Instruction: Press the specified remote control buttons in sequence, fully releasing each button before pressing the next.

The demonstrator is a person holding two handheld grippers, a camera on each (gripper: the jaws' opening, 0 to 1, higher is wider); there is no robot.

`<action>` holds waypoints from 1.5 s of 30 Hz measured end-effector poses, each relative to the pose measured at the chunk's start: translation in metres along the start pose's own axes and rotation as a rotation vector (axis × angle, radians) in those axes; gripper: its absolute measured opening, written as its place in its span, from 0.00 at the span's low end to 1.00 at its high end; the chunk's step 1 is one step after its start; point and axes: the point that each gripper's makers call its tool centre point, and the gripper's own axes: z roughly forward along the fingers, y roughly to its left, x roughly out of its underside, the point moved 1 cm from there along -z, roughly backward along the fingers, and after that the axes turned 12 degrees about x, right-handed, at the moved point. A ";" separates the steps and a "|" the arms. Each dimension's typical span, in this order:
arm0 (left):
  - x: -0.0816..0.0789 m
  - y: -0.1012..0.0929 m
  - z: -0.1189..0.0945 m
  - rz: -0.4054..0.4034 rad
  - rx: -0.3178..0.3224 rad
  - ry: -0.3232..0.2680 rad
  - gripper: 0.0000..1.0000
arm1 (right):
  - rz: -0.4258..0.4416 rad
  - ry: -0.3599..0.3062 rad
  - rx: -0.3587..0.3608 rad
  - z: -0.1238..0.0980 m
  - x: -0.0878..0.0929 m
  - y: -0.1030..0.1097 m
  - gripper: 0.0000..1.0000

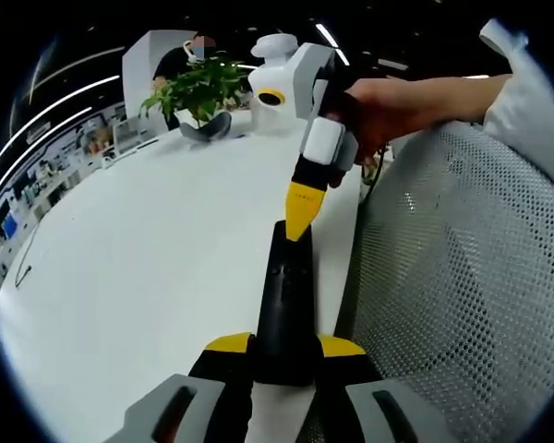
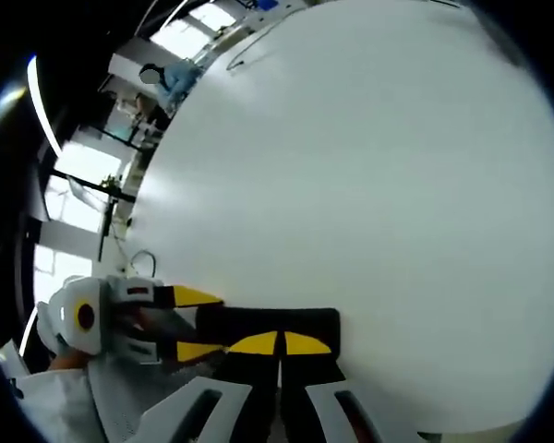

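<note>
Remote control clamped by the left gripper at the edge of the white table, with the right gripper set on it.
In the left gripper view we see the black remote lying lengthwise away from us, its near end pinched between the yellow-tipped jaws; the other gripper, held in a hand, comes from the upper right, its narrowed yellow tips meeting the remote's far end; a mesh chair back stands beside the table; a potted plant sits far off; in the right gripper view we see the right gripper with jaws nearly together over the remote, and the left gripper gripping its end.
</note>
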 end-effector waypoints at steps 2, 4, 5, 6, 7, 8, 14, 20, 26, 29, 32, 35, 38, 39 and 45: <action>0.000 0.000 0.000 0.000 0.000 0.000 0.25 | -0.004 -0.002 0.005 0.000 0.000 -0.001 0.00; 0.000 -0.001 0.000 0.001 0.002 0.001 0.25 | 0.000 -0.002 0.004 0.000 0.000 -0.001 0.00; 0.000 -0.001 0.000 0.001 0.002 0.001 0.24 | 0.004 0.000 0.003 0.000 0.000 -0.001 0.00; 0.000 -0.001 0.000 0.001 0.002 0.001 0.24 | 0.007 0.002 0.002 0.000 0.000 -0.001 0.00; 0.000 -0.001 0.000 0.001 0.002 0.001 0.24 | 0.009 0.002 0.002 0.000 0.000 -0.001 0.00; 0.000 -0.001 0.000 0.001 0.002 0.000 0.24 | 0.009 0.003 0.002 0.000 0.000 -0.001 0.00; 0.000 0.000 0.000 0.002 0.002 0.001 0.25 | 0.007 -0.001 0.010 0.001 0.001 -0.001 0.00; 0.000 0.000 0.000 0.003 0.004 0.002 0.25 | -0.025 -0.007 0.020 0.001 0.001 -0.001 0.00; 0.000 0.000 0.001 0.005 0.005 0.001 0.24 | -0.043 -0.001 0.018 0.000 0.001 0.000 0.00; 0.000 -0.001 0.001 0.009 0.007 0.003 0.24 | -0.058 -0.001 0.017 0.000 0.000 0.000 0.00; 0.000 -0.001 0.001 0.013 0.010 0.004 0.24 | -0.043 0.004 0.007 0.000 0.000 -0.001 0.00; 0.000 -0.001 0.001 0.014 0.012 0.004 0.24 | -0.045 -0.005 0.006 0.000 -0.002 0.000 0.00; 0.000 -0.001 0.001 0.012 0.010 0.005 0.24 | -0.081 -0.013 0.021 0.001 -0.002 0.003 0.00; 0.000 -0.001 0.001 0.011 0.009 0.007 0.24 | -0.097 -0.018 0.028 0.001 -0.002 0.003 0.00; -0.001 -0.002 0.001 0.017 0.014 0.014 0.24 | -0.140 -0.052 0.032 0.001 -0.007 0.006 0.00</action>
